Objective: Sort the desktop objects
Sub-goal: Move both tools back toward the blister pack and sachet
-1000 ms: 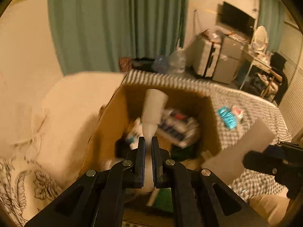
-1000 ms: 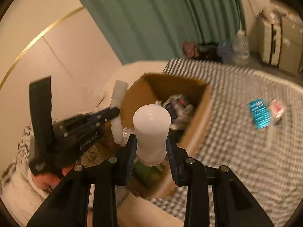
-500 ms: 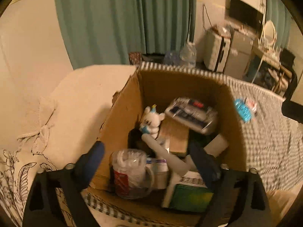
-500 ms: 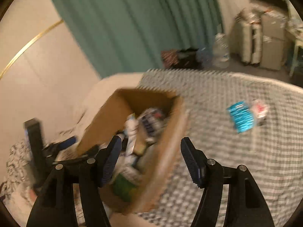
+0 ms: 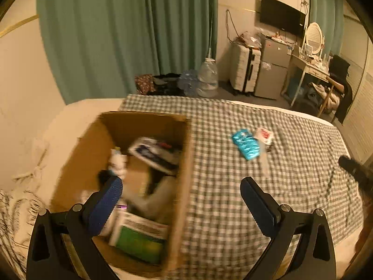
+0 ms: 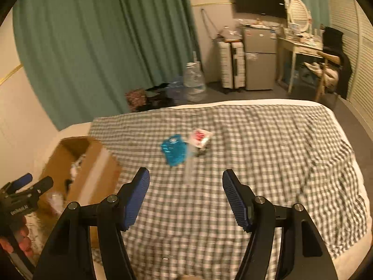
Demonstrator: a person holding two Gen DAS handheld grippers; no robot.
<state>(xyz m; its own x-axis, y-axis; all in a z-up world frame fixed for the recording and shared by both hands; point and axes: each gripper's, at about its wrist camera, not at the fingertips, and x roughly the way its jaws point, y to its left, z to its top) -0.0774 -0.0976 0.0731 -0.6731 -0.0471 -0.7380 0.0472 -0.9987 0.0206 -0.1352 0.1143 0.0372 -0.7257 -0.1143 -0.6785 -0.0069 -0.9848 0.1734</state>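
looking past our right gripper (image 6: 185, 194), we see 3 leftovers on the checked blanket (image 6: 268, 154) ahead of its fingertips: a shiny blue packet (image 6: 173, 149), a white-and-red sachet (image 6: 200, 136) touching the packet's right edge, and a clear slim tube-like thing (image 6: 189, 166) nearest the claw, too blurred to name. right jaws stand about half open with nothing between them. the left gripper (image 5: 180, 200) has its jaws opening to full width, also empty; its left pad hangs over the cardboard box (image 5: 184, 175), its right pad over bare blanket.

handling, as we judge it: the packet looks light, thin and crinkly, likely slippery foil, and lies flat on soft bedding, so we'd pinch across its short edges and press down a little into the blanket to get under it. the sachet looks equally light and floppy; take it by an edge. the clear piece seems stiff and narrow; grip it across the middle.

views differ: the left wrist shows the box interior, with a green-fronted carton (image 5: 139, 240), a small white figure (image 5: 117, 161) and a dark-printed pack (image 5: 153, 154), all motion-blurred. the right wrist shows only the box's outer wall, but gives the leftovers more centred ahead, plus the other gripper at far left, with part of the holding hand (image 6: 16, 238) showing below it.
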